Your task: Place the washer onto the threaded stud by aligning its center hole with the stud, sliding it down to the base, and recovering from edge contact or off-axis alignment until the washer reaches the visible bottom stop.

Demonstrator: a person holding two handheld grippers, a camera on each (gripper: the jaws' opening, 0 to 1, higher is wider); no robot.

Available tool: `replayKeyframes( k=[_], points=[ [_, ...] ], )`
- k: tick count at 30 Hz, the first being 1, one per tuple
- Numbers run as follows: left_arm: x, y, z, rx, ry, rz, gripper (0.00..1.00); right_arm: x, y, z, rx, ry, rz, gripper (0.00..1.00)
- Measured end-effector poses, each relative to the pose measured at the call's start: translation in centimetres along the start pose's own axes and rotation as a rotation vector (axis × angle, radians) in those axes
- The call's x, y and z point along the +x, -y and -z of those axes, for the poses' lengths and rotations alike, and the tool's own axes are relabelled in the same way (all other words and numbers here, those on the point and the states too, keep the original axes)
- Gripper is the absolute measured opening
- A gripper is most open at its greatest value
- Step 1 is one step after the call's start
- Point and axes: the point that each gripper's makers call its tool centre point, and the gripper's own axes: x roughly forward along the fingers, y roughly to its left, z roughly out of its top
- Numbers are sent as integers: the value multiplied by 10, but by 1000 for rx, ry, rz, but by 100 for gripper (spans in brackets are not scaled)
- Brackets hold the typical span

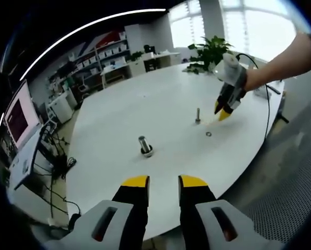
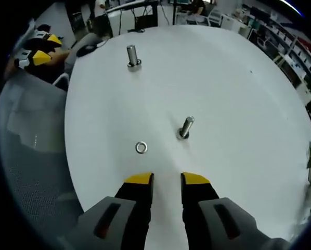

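A small steel washer [image 2: 141, 147] lies flat on the white round table [image 2: 233, 78], just ahead of my right gripper [image 2: 167, 179], which is open and holds nothing. To the washer's right stands a thin threaded stud [image 2: 185, 127], apart from it. A thicker stud [image 2: 132, 56] with a ring at its base stands farther off. In the left gripper view, my left gripper [image 1: 164, 182] hangs open over the table's near edge, facing the thick stud [image 1: 145, 146], the thin stud [image 1: 197, 115] and the washer [image 1: 208, 134]. The right gripper [image 1: 223, 111] hovers just past them, held by a hand.
A grey mesh chair [image 2: 30, 130] stands beside the table edge, below the left gripper [image 2: 46, 48]. A monitor [image 1: 17, 117] and cables sit off to the left, shelves and a potted plant [image 1: 210, 52] beyond the table. A cable [image 1: 268, 112] runs along the table's right rim.
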Motion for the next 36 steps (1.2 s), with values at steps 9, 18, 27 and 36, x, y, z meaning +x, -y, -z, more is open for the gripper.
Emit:
replayKeyframes(
  k=[9, 18, 27, 36],
  points=[
    [0, 1, -3, 1, 14, 6, 21, 0, -7, 4, 0, 2, -1, 24],
    [-2, -4, -4, -14, 23, -14, 21, 4, -15, 9, -24, -17, -7, 25],
    [-4, -7, -6, -24, 35, -21, 21, 9, -21, 2, -45, -13, -12, 26],
    [-3, -6, -4, -17, 27, -22, 22, 14, -24, -3, -54, -2, -29, 26]
  ],
)
